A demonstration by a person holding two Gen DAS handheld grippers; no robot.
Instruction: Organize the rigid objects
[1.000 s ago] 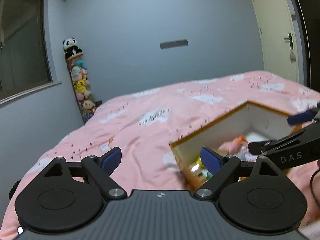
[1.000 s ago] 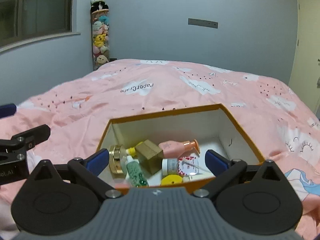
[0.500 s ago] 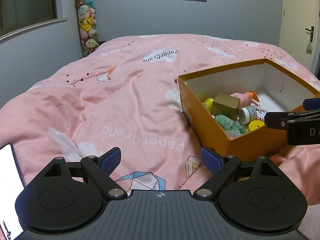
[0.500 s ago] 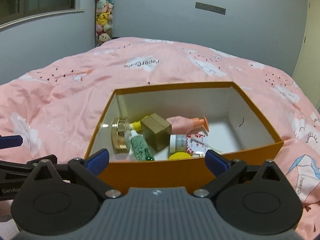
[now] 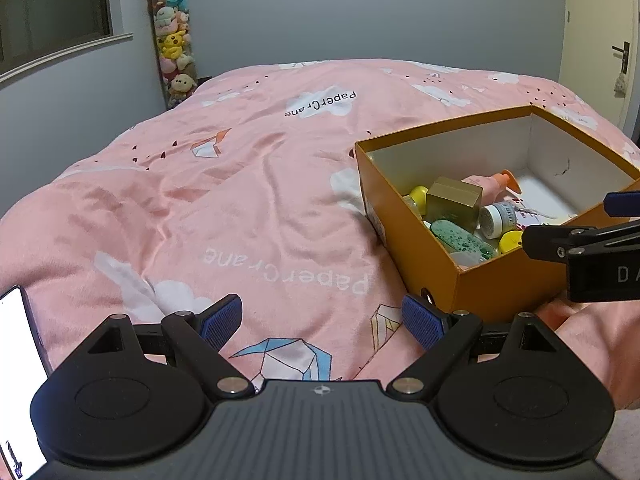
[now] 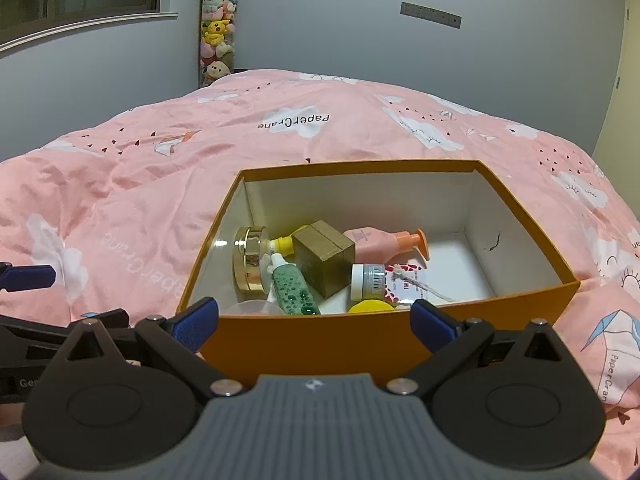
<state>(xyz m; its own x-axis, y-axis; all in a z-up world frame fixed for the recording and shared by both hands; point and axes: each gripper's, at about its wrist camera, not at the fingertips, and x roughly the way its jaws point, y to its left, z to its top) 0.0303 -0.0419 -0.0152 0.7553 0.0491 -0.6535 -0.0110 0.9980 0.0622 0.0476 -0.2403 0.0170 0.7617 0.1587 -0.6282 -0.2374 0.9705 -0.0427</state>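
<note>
Bottles (image 6: 294,294) and jars fill the orange box (image 6: 304,340) at centre frame; I see both my left gripper (image 5: 322,322) and right gripper (image 6: 314,318) spread, empty.

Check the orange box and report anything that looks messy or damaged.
Inside the orange box, the pink pump bottle, green bottle and gold jar lie jumbled on their sides at one end. A dark scuff marks the white inner wall.

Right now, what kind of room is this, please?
Most likely a bedroom: a bed under a pink duvet, a tall holder of plush toys in the corner, and a door.
</note>
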